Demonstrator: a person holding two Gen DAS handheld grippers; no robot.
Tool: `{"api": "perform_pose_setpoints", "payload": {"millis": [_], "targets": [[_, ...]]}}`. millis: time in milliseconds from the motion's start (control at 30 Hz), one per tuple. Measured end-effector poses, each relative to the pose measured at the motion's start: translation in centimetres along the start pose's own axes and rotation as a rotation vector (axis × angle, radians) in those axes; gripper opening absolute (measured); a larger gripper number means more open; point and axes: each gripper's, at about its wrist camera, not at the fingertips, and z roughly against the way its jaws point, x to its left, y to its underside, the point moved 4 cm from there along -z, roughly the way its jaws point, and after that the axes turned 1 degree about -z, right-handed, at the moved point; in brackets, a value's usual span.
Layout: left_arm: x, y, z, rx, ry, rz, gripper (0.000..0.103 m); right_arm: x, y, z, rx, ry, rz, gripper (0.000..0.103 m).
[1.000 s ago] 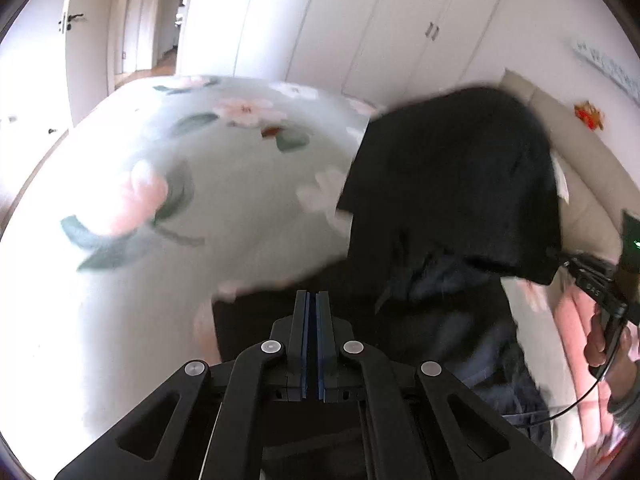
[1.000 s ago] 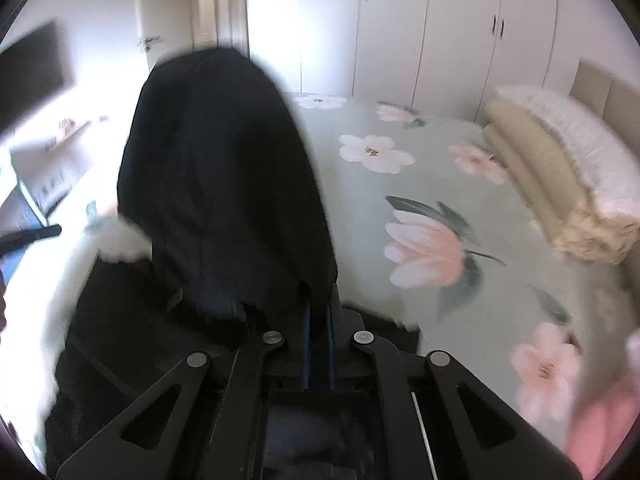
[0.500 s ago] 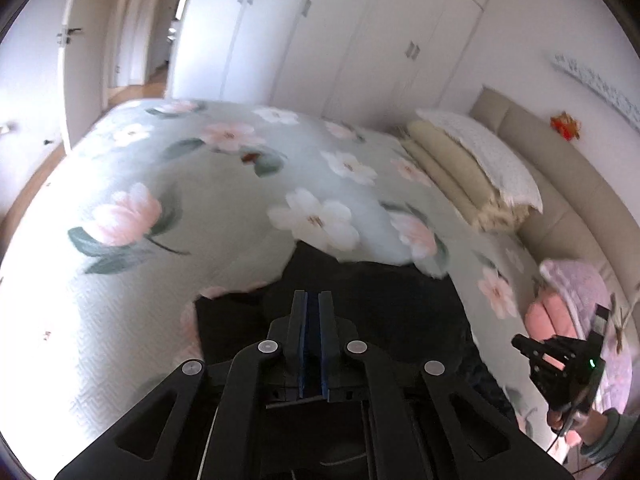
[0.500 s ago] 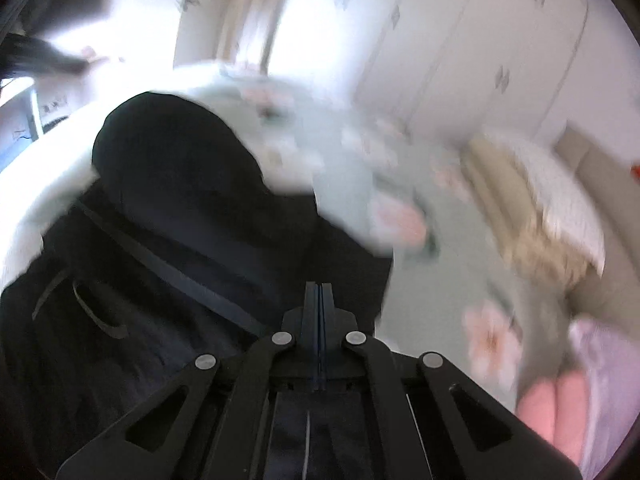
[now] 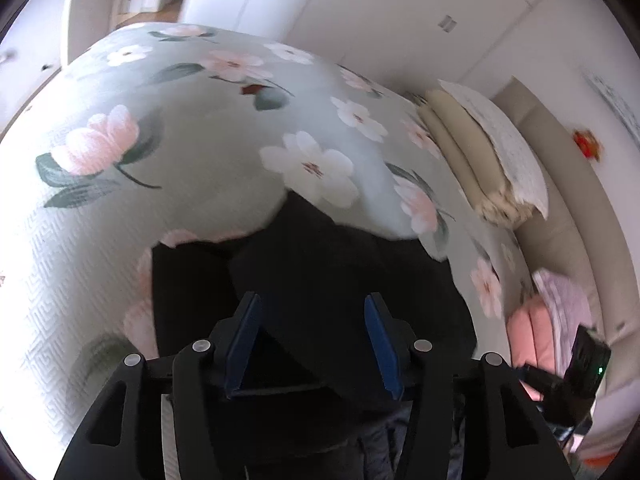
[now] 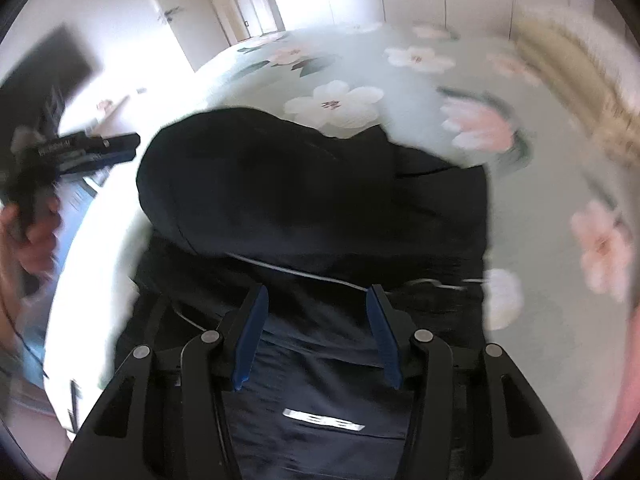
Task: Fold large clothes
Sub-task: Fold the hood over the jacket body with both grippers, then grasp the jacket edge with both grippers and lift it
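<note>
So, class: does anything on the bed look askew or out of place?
Yes. The dark garment lies bunched, its top layer skewed across the lower one, edges unaligned. The bedspread shows no spill or damage.

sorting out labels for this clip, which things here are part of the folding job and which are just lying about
Part of the job:
- dark garment, lying on the bed
- left gripper, jaws opening over the garment
- right gripper, jaws opening over the garment

Just lying about:
- floral bedspread
- beige pillows
- pink cushion
- white wardrobe doors
</note>
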Motion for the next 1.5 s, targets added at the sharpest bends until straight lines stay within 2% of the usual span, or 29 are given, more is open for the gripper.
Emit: {"api": "perform_pose_setpoints", "payload": {"millis": [100,200,300,400,433,467,533,600,667,700,733,800,900,1000,1067,1167,1267,1300,1333,1400,1467,1500], "targets": [[1.1,-1.0,-1.6,0.062,0.020,0.051,0.061,-0.3,-1.5,-1.0,0.015,-0.033,-0.091,0.054],[3.2,-1.2,-4.7,0.135,0.033,0.166,0.061,-1.1,-2.7,-2.1,0.035,-0.083,-0.211,0.057],[4.2,-0.3,-7.2,0.196,0.126,0.265,0.060,-2.3,-2.6,-3.2,0.076,-0.157,-0.341,0.062],[4.0,0.2,-8.3,0.187,0.181,0.284,0.057,-2.7,-2.4,-4.6,0.098,-0.193,-0.398,0.063],[3.8,0.3,-8.4,0.183,0.189,0.275,0.040,-2.7,-2.4,-5.1,0.105,-0.221,-0.420,0.063],[3.7,0.5,-8.6,0.184,0.190,0.269,0.031,-2.7,-2.6,-5.8,0.110,-0.265,-0.448,0.063],[3.7,1.2,-8.7,0.188,0.191,0.269,0.018,-2.8,-2.6,-7.2,0.120,-0.305,-0.493,0.063],[3.6,1.9,-8.5,0.184,0.185,0.261,0.013,-3.1,-2.4,-8.9,0.137,-0.337,-0.548,0.064],[3.5,2.6,-8.2,0.178,0.191,0.262,0.012,-3.3,-2.2,-10.1,0.133,-0.377,-0.579,0.054],[3.4,3.0,-7.9,0.173,0.198,0.265,0.011,-3.5,-2.1,-10.5,0.130,-0.386,-0.589,0.033],[3.2,3.5,-7.5,0.166,0.205,0.265,0.010,-3.6,-1.9,-10.7,0.131,-0.376,-0.593,0.019],[2.5,4.7,-6.6,0.165,0.225,0.267,0.009,-3.7,-1.8,-10.2,0.107,-0.351,-0.581,0.012],[0.4,6.7,-4.3,0.152,0.238,0.228,0.009,-3.2,-2.0,-6.8,0.068,-0.251,-0.473,0.011],[-3.1,9.9,-1.0,0.118,0.227,0.136,0.008,-2.3,-2.5,-1.5,0.024,-0.159,-0.310,0.011],[-4.4,12.2,0.0,0.101,0.219,0.120,0.008,-2.3,-2.3,0.0,0.042,-0.116,-0.240,0.011],[-4.3,16.1,-2.1,0.145,0.150,0.117,0.008,-3.2,-0.6,-2.0,0.110,-0.061,-0.221,0.011],[-2.0,18.7,-6.9,0.191,0.077,0.140,0.012,-4.3,2.1,-7.3,0.205,0.024,-0.216,0.011],[-1.3,19.1,-8.3,0.195,0.083,0.171,0.014,-4.7,3.1,-9.5,0.243,0.044,-0.230,0.012],[-0.4,19.3,-9.2,0.184,0.141,0.225,0.016,-5.1,3.3,-10.4,0.255,0.045,-0.240,0.013],[0.4,19.4,-9.2,0.174,0.202,0.278,0.016,-5.3,3.4,-10.7,0.234,0.038,-0.253,0.013],[0.5,19.6,-7.6,0.162,0.204,0.265,0.020,-5.3,3.1,-9.5,0.233,0.029,-0.262,0.015],[0.3,19.5,-6.5,0.153,0.180,0.232,0.026,-5.2,3.0,-8.8,0.238,0.039,-0.251,0.021]]}}
